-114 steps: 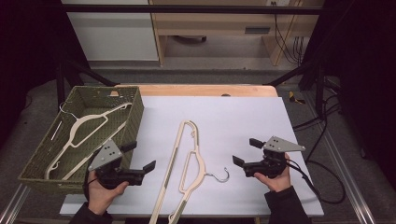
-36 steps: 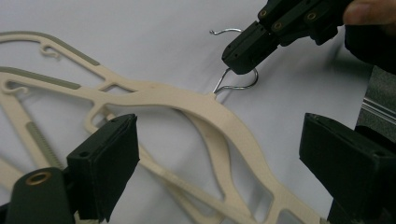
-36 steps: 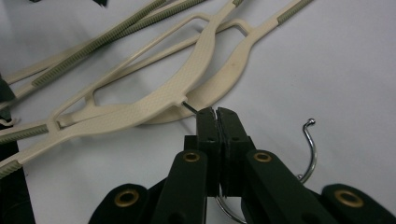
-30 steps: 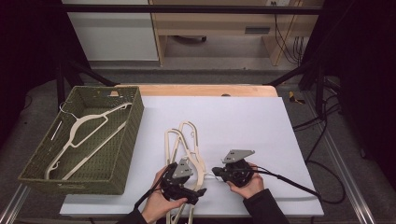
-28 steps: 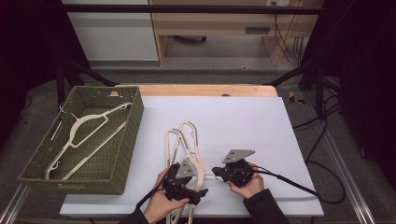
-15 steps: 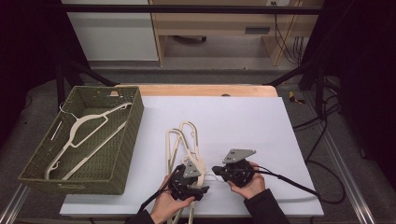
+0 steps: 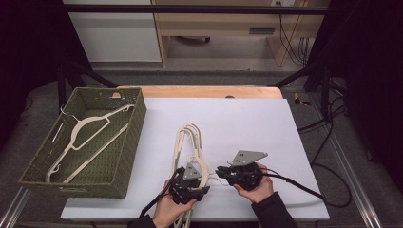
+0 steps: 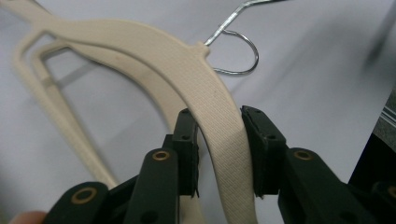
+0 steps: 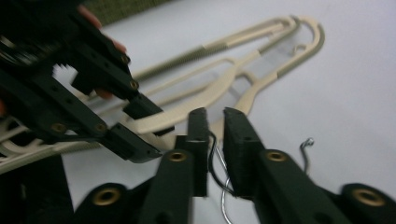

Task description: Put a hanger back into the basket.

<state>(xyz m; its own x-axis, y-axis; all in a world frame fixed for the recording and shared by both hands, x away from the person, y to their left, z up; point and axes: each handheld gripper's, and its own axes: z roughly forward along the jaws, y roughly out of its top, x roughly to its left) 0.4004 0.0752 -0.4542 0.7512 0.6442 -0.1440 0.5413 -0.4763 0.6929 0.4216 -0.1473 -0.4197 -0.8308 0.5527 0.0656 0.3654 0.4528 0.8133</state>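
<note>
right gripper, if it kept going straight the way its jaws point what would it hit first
Most likely the cream hanger. The right gripper straddles the wire hook, its jaws just opened, and points at the hanger's neck; beyond lies the white table. Depth is hard to judge.

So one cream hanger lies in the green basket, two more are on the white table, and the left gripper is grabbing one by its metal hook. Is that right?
Not quite. The left gripper has the hanger's flat cream arm between its jaws, not the metal hook; the left gripper view shows it. The hook sits between the right gripper's jaws. The basket with its one hanger and the two on the table are as you say.
</note>
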